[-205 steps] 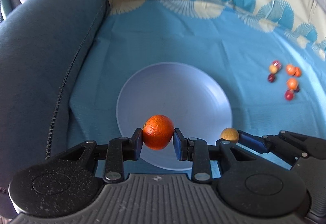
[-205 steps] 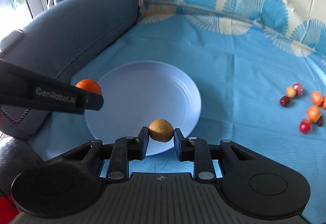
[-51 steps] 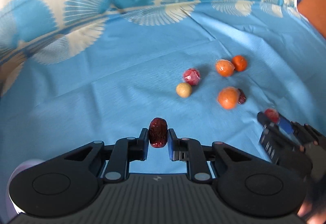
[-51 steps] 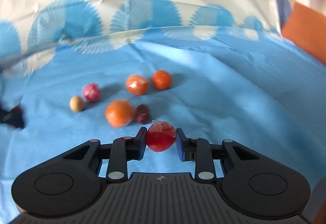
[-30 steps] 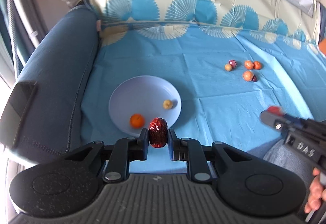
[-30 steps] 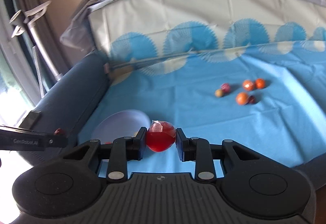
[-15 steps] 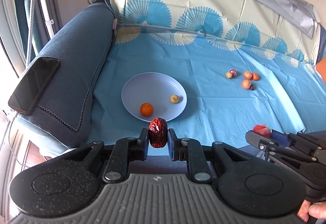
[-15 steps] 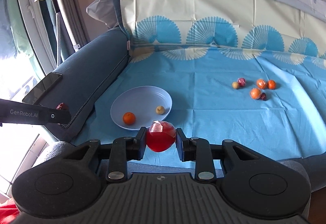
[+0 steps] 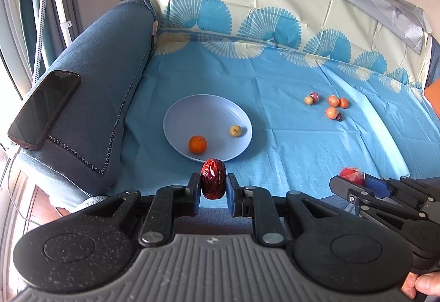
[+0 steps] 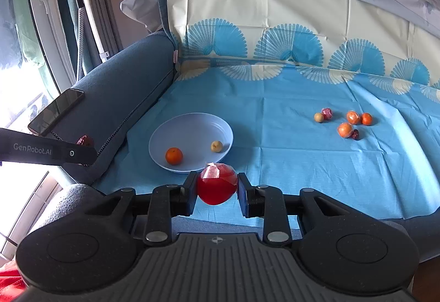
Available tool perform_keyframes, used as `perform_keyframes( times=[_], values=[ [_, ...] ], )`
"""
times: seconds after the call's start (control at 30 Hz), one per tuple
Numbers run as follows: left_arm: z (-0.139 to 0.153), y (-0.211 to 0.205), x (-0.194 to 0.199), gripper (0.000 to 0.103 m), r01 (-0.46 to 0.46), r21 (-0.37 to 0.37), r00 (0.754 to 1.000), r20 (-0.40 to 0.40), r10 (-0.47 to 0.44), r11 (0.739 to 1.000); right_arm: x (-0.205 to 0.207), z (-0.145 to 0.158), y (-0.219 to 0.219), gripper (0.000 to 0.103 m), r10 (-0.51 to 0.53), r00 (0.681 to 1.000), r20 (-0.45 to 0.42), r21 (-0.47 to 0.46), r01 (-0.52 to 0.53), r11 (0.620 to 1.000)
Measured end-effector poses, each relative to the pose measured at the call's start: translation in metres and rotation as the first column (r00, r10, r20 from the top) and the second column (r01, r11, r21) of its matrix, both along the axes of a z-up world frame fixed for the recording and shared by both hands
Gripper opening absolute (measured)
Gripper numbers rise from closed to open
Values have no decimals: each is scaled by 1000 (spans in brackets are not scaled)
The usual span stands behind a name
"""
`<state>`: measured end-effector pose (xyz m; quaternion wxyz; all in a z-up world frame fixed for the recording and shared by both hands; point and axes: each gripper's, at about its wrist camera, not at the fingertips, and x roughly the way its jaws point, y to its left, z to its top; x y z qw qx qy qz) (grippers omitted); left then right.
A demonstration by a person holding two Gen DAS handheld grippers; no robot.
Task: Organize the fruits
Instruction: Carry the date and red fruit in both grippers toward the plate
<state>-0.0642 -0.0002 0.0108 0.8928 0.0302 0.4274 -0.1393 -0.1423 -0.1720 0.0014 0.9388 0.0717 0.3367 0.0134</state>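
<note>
Left gripper (image 9: 213, 189) jaws clamped on a red date (image 9: 213, 179), right gripper (image 10: 217, 190) jaws on a wrapped red fruit (image 10: 216, 184), both short of the plate (image 10: 178, 131) for delivery.

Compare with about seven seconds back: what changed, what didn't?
The orange and the small tan fruit, then held over the plate, now lie in it. The left gripper now grips a dried red date, the right gripper a wrapped red fruit, both short of the plate. The plate has not moved.
</note>
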Motion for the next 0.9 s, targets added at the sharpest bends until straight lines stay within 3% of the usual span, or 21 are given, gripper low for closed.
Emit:
perform_keyframes(
  times=[0.53, 0.9],
  values=[
    [-19, 0, 25, 21, -4, 9, 998, -56, 4, 1000, 18, -12, 3, 31, 21, 999, -40, -10, -22, 1000],
    [-43, 0, 97, 21, -31, 20, 993, -110, 33, 999, 76, -28, 17, 32, 106, 994, -21, -73, -107, 992]
  ],
)
